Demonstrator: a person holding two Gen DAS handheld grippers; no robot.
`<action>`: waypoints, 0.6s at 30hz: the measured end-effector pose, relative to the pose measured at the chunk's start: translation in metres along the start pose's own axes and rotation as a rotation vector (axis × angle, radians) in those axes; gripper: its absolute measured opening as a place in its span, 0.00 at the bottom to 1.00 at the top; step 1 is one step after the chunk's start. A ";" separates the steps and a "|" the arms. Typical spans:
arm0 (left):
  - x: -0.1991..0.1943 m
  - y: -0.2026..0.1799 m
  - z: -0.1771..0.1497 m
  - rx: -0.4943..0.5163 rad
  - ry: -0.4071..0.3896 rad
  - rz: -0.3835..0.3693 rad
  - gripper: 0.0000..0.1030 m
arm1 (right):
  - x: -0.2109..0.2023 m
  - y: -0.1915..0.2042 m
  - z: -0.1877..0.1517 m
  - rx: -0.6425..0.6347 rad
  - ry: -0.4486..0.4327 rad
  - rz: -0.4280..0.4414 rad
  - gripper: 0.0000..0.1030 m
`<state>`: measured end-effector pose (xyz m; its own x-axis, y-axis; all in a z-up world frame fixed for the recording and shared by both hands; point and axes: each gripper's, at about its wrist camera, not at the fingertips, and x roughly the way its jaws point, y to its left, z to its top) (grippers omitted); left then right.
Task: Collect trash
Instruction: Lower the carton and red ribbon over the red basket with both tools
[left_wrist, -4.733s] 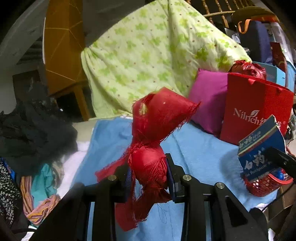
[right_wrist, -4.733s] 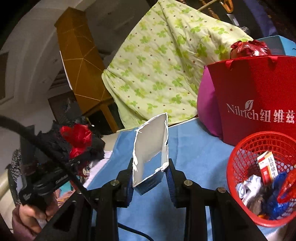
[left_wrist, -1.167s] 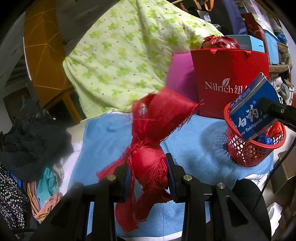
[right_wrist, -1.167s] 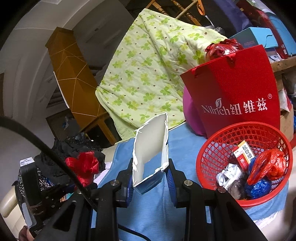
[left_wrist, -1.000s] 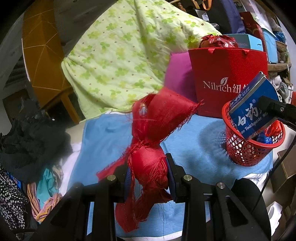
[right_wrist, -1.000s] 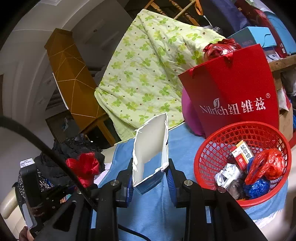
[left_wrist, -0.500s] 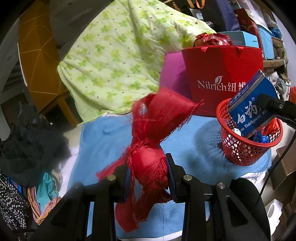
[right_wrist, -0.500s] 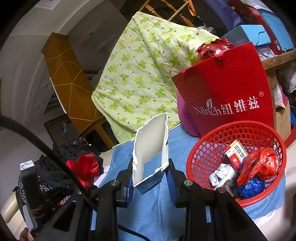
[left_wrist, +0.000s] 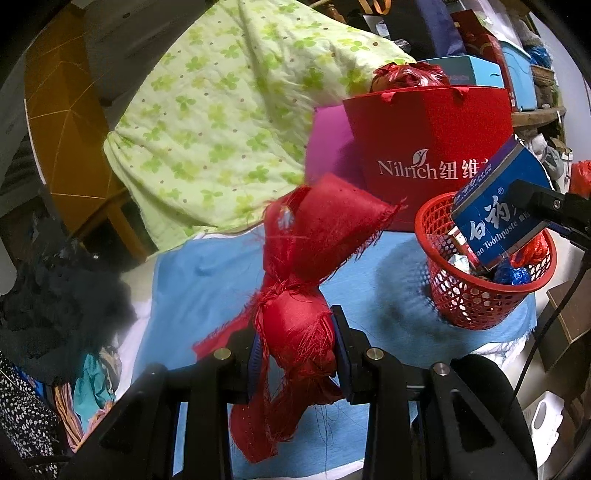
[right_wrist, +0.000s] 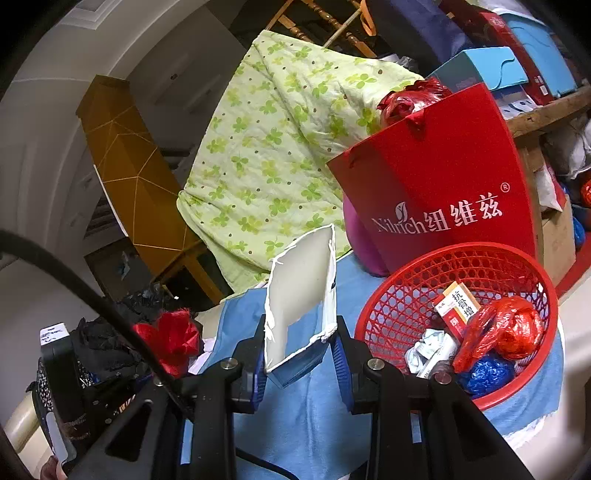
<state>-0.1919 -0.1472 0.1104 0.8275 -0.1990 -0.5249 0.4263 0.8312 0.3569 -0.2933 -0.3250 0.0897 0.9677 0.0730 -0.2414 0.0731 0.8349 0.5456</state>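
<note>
Both grippers are loaded and close to the drop-off. The left gripper (left_wrist: 297, 354) is clamped on a knotted red cloth scrap (left_wrist: 310, 258), frayed ends hanging below the jaws and a flap sticking up above them; pinched at the bunched knot, probably the firmest spot on something this floppy. The right gripper (right_wrist: 299, 350) grips a torn blue toothpaste box (right_wrist: 301, 299) by its lower end, open white inside facing the camera, so the long part sticks out free and should tip into the bin easily. In the left wrist view the box (left_wrist: 498, 210) hangs at the near rim of the red basket (left_wrist: 480, 295), seemingly just over it, not released. The basket (right_wrist: 391, 299) sits on the blue sheet (left_wrist: 207, 280) at the right, touching or just in front of the red paper bag (right_wrist: 443, 177), and already holds a small red-and-white carton (right_wrist: 458, 302), crumpled white paper and red and blue foil wads. The cloth is well left of the basket, over the sheet. My guess: the box goes in first, the cloth after. Green quilt (left_wrist: 221, 122) behind, dark clothes far left.
</note>
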 end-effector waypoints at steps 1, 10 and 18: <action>0.000 -0.002 0.000 0.003 0.000 0.000 0.34 | -0.001 0.000 0.000 0.001 -0.002 -0.002 0.32; 0.000 -0.014 0.007 0.030 -0.005 -0.015 0.34 | -0.010 -0.012 0.004 0.028 -0.024 -0.014 0.32; -0.001 -0.030 0.010 0.061 -0.010 -0.030 0.34 | -0.022 -0.028 0.008 0.058 -0.050 -0.033 0.32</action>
<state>-0.2015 -0.1772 0.1083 0.8178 -0.2287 -0.5282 0.4720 0.7916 0.3880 -0.3149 -0.3540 0.0859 0.9751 0.0173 -0.2210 0.1181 0.8031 0.5841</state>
